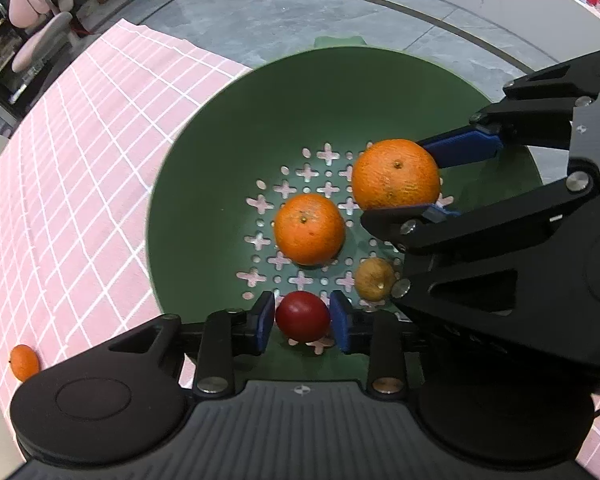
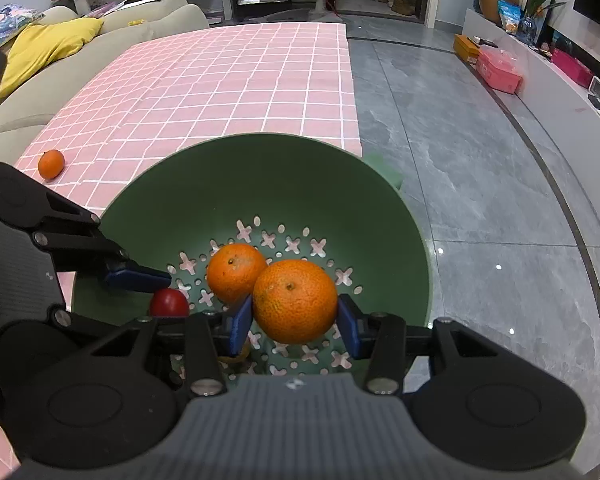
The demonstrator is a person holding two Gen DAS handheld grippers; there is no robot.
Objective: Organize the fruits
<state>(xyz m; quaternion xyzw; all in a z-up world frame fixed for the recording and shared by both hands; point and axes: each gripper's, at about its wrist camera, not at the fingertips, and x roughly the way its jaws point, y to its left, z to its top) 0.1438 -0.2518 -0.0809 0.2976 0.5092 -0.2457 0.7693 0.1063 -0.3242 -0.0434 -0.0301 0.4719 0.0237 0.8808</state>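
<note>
- Left wrist view: the left gripper (image 1: 302, 317) points down into a green colander (image 1: 220, 152) standing on a pink checked tablecloth (image 1: 80, 160). A small red fruit (image 1: 302, 316) sits between its blue pads, with a thin gap on each side, so the jaws look loosened rather than pressing.
- Just ahead of the fingertips lies a loose orange (image 1: 309, 229). Ahead and to the right, the right gripper (image 1: 404, 176) clamps a second, larger orange (image 1: 396, 174). A brownish fruit (image 1: 374, 279) lies close on the right.
- Far to the left, outside the colander, a small orange (image 1: 24, 362) rests on the cloth.
- Right wrist view: the right gripper (image 2: 294, 314) is closed on the larger orange (image 2: 295, 301), pads at its widest middle; the loose orange (image 2: 236, 273) touches it on the left.
- Handling, as a judgement: the oranges seem firm, round and prone to rolling, best held across the middle; the red fruit looks smooth, perhaps slippery, and wants light pressure.
</note>
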